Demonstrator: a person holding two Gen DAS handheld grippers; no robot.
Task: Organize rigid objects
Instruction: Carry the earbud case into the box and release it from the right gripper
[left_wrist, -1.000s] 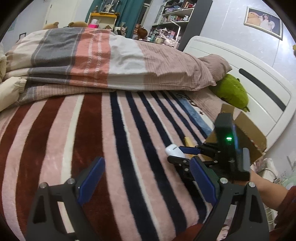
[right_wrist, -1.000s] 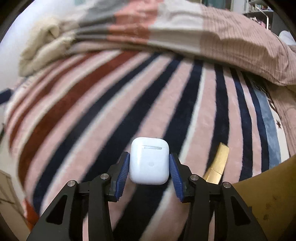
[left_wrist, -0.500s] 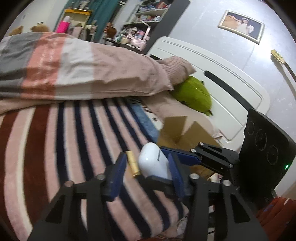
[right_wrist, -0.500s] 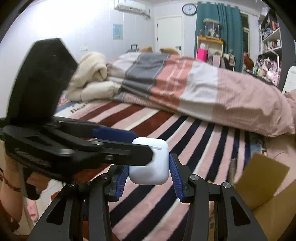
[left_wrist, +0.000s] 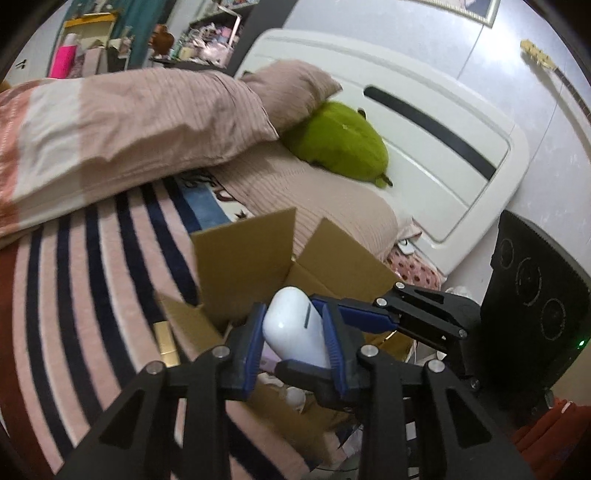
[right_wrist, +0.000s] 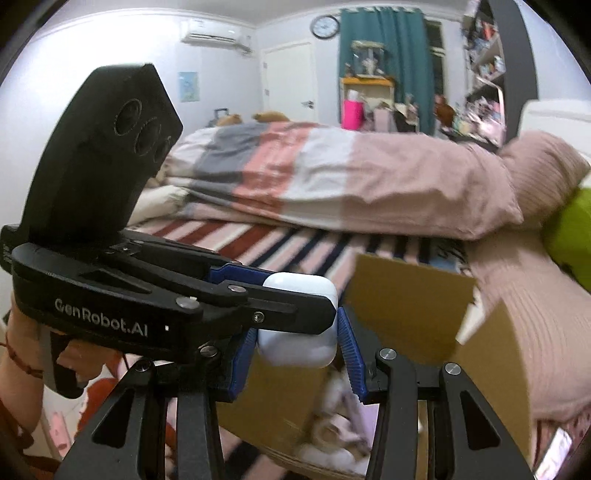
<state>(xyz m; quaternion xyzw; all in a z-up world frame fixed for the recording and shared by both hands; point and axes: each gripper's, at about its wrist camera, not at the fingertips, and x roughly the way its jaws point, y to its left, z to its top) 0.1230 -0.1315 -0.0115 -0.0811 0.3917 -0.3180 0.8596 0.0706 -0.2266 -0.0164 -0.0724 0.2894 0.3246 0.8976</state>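
Both the left gripper (left_wrist: 295, 339) and the right gripper (right_wrist: 299, 341) pinched the white earbud case (left_wrist: 295, 326) above the open cardboard box (left_wrist: 255, 258), probably a handover before dropping it inside.

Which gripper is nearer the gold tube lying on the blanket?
Left gripper, likely: the gold tube lies just past its left finger, while the right gripper sits on the far side of the earbud case.
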